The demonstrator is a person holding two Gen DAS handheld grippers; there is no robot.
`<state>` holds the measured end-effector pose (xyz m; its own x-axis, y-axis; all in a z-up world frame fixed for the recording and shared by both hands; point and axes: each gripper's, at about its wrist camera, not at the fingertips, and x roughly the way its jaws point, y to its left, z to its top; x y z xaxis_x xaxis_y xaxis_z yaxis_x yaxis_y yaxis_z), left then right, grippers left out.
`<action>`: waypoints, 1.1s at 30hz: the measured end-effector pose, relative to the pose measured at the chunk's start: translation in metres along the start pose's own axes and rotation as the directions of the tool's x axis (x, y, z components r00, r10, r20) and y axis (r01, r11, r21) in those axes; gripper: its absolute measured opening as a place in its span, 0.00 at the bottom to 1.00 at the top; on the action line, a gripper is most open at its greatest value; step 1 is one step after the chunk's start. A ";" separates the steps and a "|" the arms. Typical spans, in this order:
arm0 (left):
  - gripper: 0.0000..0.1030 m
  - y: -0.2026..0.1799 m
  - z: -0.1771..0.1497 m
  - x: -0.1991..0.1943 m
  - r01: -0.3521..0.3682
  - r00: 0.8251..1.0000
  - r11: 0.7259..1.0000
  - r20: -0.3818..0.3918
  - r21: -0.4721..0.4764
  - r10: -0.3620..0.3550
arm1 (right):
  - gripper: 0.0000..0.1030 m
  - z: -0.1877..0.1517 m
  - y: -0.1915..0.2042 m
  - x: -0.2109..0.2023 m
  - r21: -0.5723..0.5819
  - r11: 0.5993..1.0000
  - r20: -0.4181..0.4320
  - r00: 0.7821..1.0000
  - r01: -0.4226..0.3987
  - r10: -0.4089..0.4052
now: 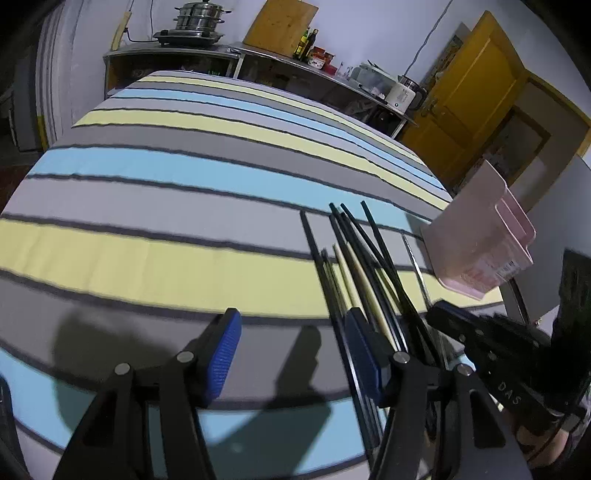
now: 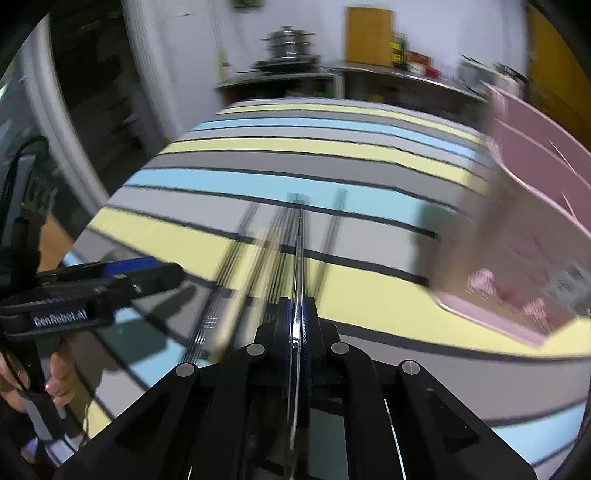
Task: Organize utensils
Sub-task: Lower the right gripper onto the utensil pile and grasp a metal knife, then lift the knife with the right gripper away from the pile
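Note:
Several black chopsticks (image 1: 373,240) and one pale wooden chopstick (image 1: 360,280) lie in a loose bunch on the striped tablecloth (image 1: 184,258). My left gripper (image 1: 293,332) stands open just left of the bunch, and its right blue pad (image 1: 364,354) is beside the nearest black stick. My right gripper (image 2: 298,306) is shut on a thin silver utensil (image 2: 300,251) that points away along the cloth. This gripper also shows in the left wrist view as the right gripper (image 1: 480,339). A pink organizer tray (image 1: 480,240) stands tilted at the right. The chopsticks (image 2: 273,251) are blurred in the right wrist view.
The pink tray (image 2: 535,221) fills the right side near the table's edge. Behind the table runs a metal counter (image 1: 258,51) with steel pots (image 1: 199,18), bottles and a kettle (image 1: 402,94). A yellow door (image 1: 480,92) is at the far right. A hand (image 2: 55,380) holds the left gripper (image 2: 110,280).

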<state>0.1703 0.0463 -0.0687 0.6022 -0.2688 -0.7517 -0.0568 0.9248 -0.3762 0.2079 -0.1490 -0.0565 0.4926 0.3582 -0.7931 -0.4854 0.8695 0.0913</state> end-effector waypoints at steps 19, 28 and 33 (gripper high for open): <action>0.49 -0.024 0.024 0.033 -0.179 0.984 0.976 0.008 0.121 0.179 | 0.06 -0.013 -0.041 0.005 0.109 0.987 -0.032 0.993 0.118 -0.115; 0.37 -0.031 0.022 0.035 -0.243 0.969 0.946 0.014 0.215 0.245 | 0.07 0.002 -0.040 0.017 0.101 0.987 -0.051 0.991 0.128 -0.123; 0.32 -0.025 0.024 0.031 -0.216 0.975 0.957 -0.007 0.195 0.222 | 0.07 0.011 -0.039 0.025 0.081 0.986 -0.063 0.988 0.144 -0.139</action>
<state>0.2101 0.0210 -0.0696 0.5692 -0.0591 -0.8201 -0.0294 0.9953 -0.0922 0.2468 -0.1700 -0.0734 0.5085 0.2115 -0.8346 -0.3492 0.9367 0.0247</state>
